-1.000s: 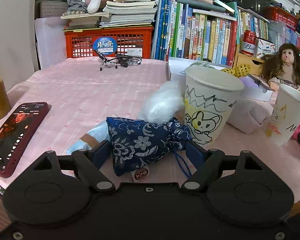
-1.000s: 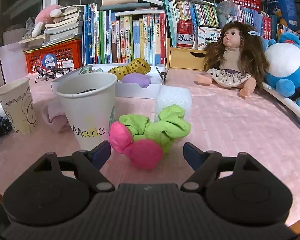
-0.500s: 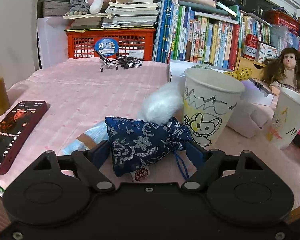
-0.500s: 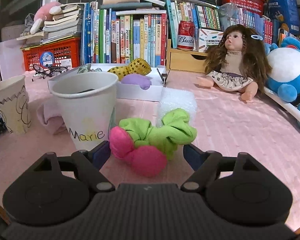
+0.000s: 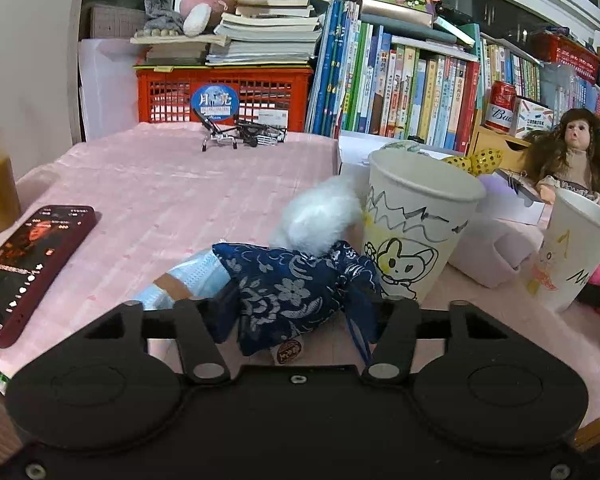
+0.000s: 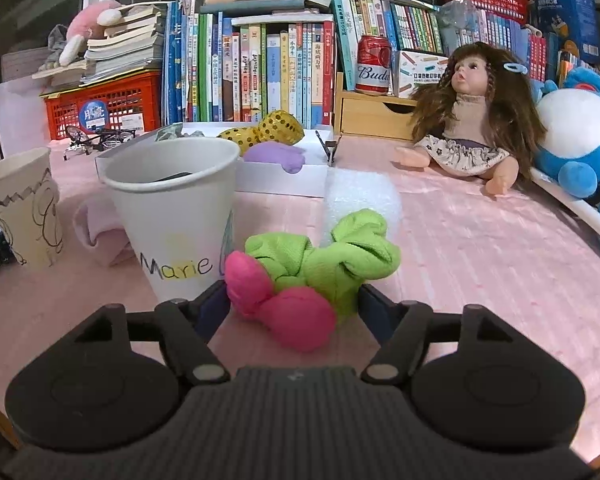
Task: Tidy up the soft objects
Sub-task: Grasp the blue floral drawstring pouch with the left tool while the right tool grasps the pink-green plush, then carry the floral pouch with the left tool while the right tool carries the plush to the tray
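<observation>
Pink tablecloth (image 5: 172, 184) (bookshelves (image 6: 260, 68) behind) holds cups, soft toys.

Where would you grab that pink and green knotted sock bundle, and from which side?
Across its middle, where pink meets green on the sock bundle, coming in low from the near side. It lies crosswise, and the right gripper already straddles it, its jaws just closing in.

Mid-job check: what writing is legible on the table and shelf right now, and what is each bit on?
"Marie": the nearer paper cup.
"Bud", cut off by the can's curve: the red can.
Chinese characters, white on blue: the round sign on the red crate.
Book spines, phone screen, pouch tag: too small.
</observation>
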Motion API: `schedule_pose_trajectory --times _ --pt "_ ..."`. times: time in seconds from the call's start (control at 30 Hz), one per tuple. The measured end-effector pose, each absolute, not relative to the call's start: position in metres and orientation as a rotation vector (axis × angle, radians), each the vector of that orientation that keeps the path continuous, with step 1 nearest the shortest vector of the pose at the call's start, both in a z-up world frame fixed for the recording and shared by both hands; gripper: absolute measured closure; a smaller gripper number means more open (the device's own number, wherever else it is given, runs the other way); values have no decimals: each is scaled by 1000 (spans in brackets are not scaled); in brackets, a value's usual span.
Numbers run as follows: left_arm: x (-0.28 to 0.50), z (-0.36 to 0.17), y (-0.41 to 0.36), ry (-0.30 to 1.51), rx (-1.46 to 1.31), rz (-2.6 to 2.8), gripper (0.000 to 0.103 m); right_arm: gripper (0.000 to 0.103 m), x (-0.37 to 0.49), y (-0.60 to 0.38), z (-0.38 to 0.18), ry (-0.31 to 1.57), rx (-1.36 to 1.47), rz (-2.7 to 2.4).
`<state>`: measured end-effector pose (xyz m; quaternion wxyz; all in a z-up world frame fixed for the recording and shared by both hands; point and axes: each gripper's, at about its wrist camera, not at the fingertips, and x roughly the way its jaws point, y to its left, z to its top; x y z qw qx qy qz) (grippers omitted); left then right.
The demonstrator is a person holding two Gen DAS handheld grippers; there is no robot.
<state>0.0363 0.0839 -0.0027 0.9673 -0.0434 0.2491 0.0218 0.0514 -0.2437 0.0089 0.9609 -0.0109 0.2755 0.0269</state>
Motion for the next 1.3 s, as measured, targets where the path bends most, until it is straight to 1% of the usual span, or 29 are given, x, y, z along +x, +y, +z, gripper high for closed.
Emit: schedule_pose_trajectory --times 0.03,0.1,0.17,0.27,0.8,1.3 --pt "35 -2 84 501 -83 46 56 23 51 -243 9 556 -27 55" --pt "32 -2 85 502 -86 44 59 28 50 -243 9 554 -30 56" --pt "30 0 85 502 -89 40 63 36 48 -243 11 551 -26 57" --pt "26 2 84 502 -78 31 66 40 46 -243 12 554 -31 61" --pt "-10 11 69 526 -95 -66 68 43 15 -236 23 557 -36 124" --pt "-39 56 55 438 -100 -182 69 44 -3 -253 57 477 69 137"
